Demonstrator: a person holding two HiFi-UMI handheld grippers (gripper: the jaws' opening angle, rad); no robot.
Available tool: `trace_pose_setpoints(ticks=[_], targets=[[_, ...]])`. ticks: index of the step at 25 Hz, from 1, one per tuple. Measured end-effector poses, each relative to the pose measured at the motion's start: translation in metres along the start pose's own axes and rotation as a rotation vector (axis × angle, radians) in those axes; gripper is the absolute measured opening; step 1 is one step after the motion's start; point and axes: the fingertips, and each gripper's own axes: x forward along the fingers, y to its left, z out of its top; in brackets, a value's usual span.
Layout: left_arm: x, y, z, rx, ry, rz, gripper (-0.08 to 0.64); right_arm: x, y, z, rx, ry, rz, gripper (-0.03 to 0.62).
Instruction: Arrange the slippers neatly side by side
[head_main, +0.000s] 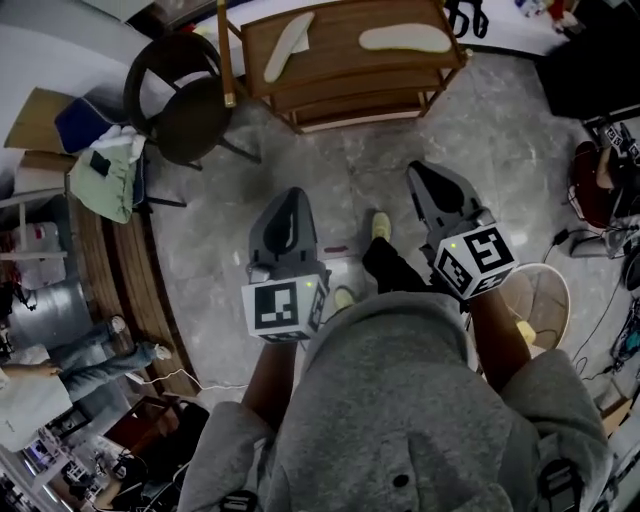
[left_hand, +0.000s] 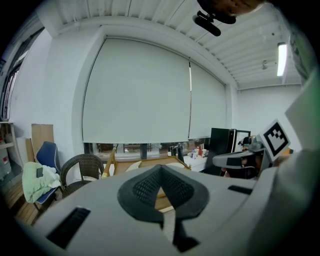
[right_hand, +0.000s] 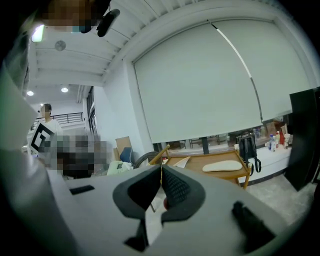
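Observation:
Two cream slippers lie on top of a wooden cart (head_main: 262, 30), well apart. The left slipper (head_main: 289, 46) is tilted, and the right slipper (head_main: 405, 38) lies crosswise. My left gripper (head_main: 290, 203) and right gripper (head_main: 424, 176) hover over the stone floor short of the cart, both shut with nothing between the jaws. In the left gripper view the left gripper's (left_hand: 160, 173) jaws meet, and the cart (left_hand: 150, 164) shows beyond them. In the right gripper view the right gripper's (right_hand: 161, 170) jaws meet, with the right slipper (right_hand: 222, 165) and the left slipper (right_hand: 181, 161) beyond on the cart.
A dark wicker chair (head_main: 183, 95) stands left of the cart. Beside it is a blue chair under green cloth (head_main: 105, 170). A black bag (head_main: 468, 18) hangs at the cart's right end. A white fan (head_main: 541, 297) and cables lie at the right. A person (head_main: 70, 370) is at the lower left.

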Motion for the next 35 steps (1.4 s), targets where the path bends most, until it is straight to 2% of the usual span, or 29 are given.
trace_pose_setpoints(ticks=[12,26,35], targets=[[0.048,-0.029,0.027,0.025,-0.01,0.015,0.014,0.014,-0.052,0.028,-0.002,-0.017,0.028,0.026],[0.069,-0.014,0.053,0.01,-0.025,0.084,0.014,0.047,-0.07,0.051,-0.013,-0.012,0.086,0.026],[0.088,-0.007,0.056,0.011,-0.017,0.067,0.014,0.061,-0.086,0.059,-0.018,-0.015,0.057,0.026]])
